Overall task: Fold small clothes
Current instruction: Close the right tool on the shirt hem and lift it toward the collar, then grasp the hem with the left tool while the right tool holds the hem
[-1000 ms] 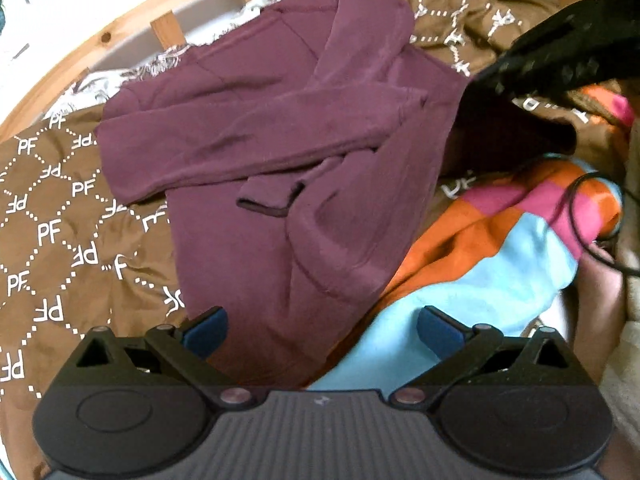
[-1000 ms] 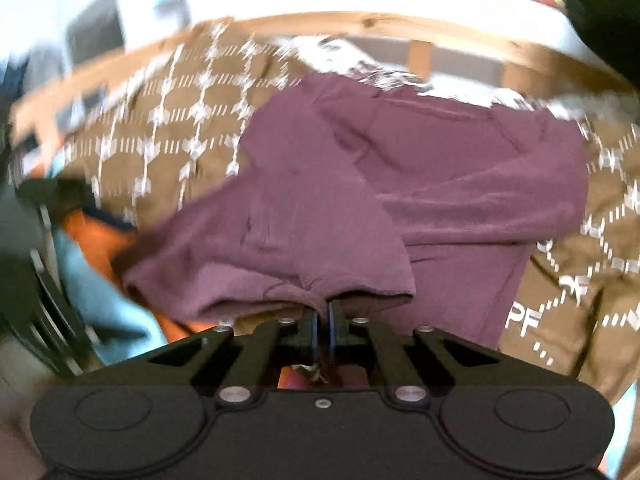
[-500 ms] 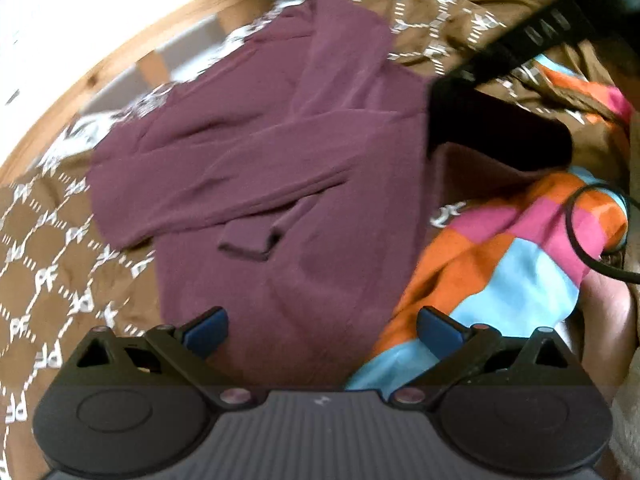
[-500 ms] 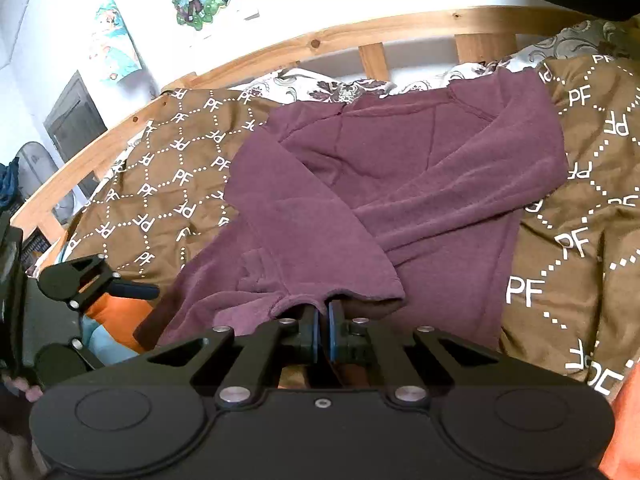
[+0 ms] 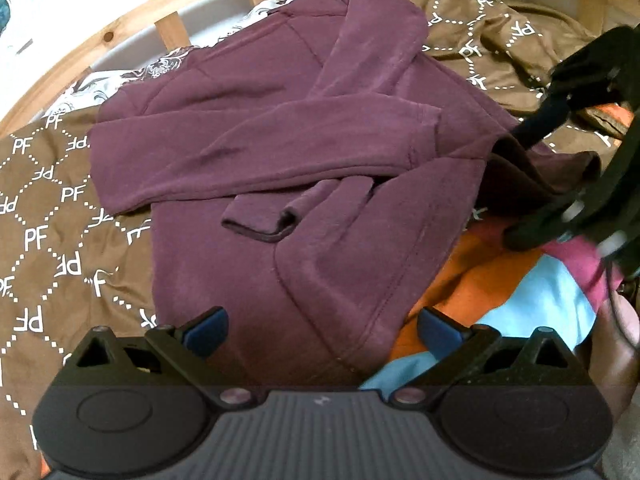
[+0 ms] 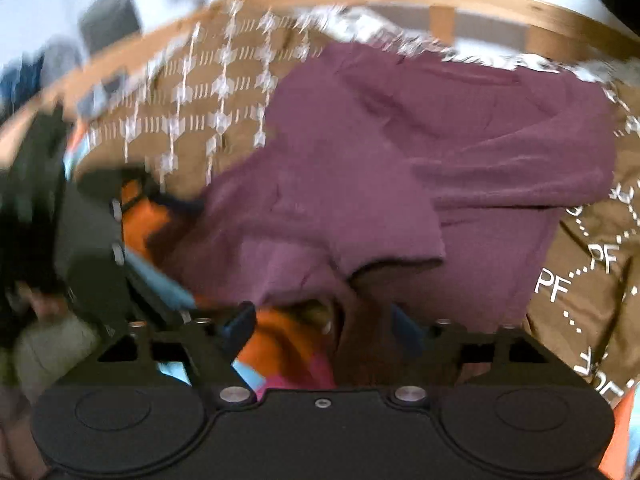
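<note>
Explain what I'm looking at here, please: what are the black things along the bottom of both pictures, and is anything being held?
There is no robot. A person holds one hand-held gripper in each hand, and each carries a wide-angle camera looking forward along its two fingers, so the black shape at the bottom of each picture is that camera's own tool. In the left camera's view, the left hand-held gripper hangs open over a maroon sweatshirt, whose sleeves are folded across its body. The sweatshirt lies on a brown patterned bedspread inside a wooden bed frame, partly over an orange, blue and pink cloth. The right camera's picture is blurred. The right hand-held gripper has just been opening; sweatshirt fabric hangs between its fingers, but the pads no longer press on it. Nothing is held.
</note>
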Tool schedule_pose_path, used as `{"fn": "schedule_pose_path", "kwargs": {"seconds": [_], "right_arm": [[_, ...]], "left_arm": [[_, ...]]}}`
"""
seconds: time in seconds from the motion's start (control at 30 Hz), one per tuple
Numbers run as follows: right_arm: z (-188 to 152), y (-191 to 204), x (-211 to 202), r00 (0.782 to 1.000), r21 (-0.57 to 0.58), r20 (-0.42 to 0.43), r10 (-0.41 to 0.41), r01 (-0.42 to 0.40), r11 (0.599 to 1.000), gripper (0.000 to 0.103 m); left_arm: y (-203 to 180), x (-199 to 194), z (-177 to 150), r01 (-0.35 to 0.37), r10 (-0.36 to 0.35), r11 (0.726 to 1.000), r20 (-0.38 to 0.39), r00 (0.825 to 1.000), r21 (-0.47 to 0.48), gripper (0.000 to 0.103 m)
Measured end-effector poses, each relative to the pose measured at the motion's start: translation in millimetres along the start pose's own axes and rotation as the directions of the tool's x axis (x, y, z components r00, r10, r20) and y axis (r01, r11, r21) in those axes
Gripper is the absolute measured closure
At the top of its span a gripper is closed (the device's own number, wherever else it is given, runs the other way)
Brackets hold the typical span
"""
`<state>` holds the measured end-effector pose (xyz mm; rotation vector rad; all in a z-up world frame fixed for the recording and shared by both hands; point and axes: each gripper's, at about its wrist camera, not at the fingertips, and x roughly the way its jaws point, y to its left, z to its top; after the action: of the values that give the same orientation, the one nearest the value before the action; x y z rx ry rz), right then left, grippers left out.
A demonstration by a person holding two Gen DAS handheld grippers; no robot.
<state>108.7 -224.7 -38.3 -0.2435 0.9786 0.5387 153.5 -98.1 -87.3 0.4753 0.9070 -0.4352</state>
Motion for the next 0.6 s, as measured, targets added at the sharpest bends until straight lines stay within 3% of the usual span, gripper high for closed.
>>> {"fn": "schedule_pose_path", "kwargs": {"seconds": [0.1, 0.17, 0.23, 0.37, 0.5, 0.6], "right_arm": [[-1, 10, 22, 0.99, -0.073, -0.093, -0.11, 0.103, 0.992, 0.037], [0, 12, 25, 0.989, -0.081, -0.081, -0.123, 0.116, 0.99, 0.074], [3, 5, 17, 0.996, -0.033, -0.031, -0.085, 0.084, 0.996, 0.091], [2, -24, -3, 0.994, 0.148, 0.104, 0.031, -0.047, 0.988, 0.097], [0, -52, -10, 0.973, 0.298, 0.195, 0.128, -0.183, 0.937, 0.097], [-1, -59, -12, 0.962, 0.331, 0.226, 0.154, -0.224, 0.917, 0.097]], "left_arm": [[-5, -4, -2, 0.009, -0.01, 0.999, 0.018, 1.0, 0.031, 0.001], [-12, -7, -3, 0.014, -0.016, 0.998, 0.032, 0.999, 0.06, 0.001], [-19, -6, -3, 0.007, -0.011, 0.996, 0.038, 0.999, 0.089, 0.001], [-28, 0, 1, -0.018, 0.014, 0.994, 0.044, 0.999, 0.104, 0.001], [-33, 14, 5, -0.1, 0.098, 0.99, 0.023, 0.995, 0.097, 0.002], [-28, 18, 7, -0.149, 0.149, 0.987, 0.009, 0.989, 0.059, 0.015]]}}
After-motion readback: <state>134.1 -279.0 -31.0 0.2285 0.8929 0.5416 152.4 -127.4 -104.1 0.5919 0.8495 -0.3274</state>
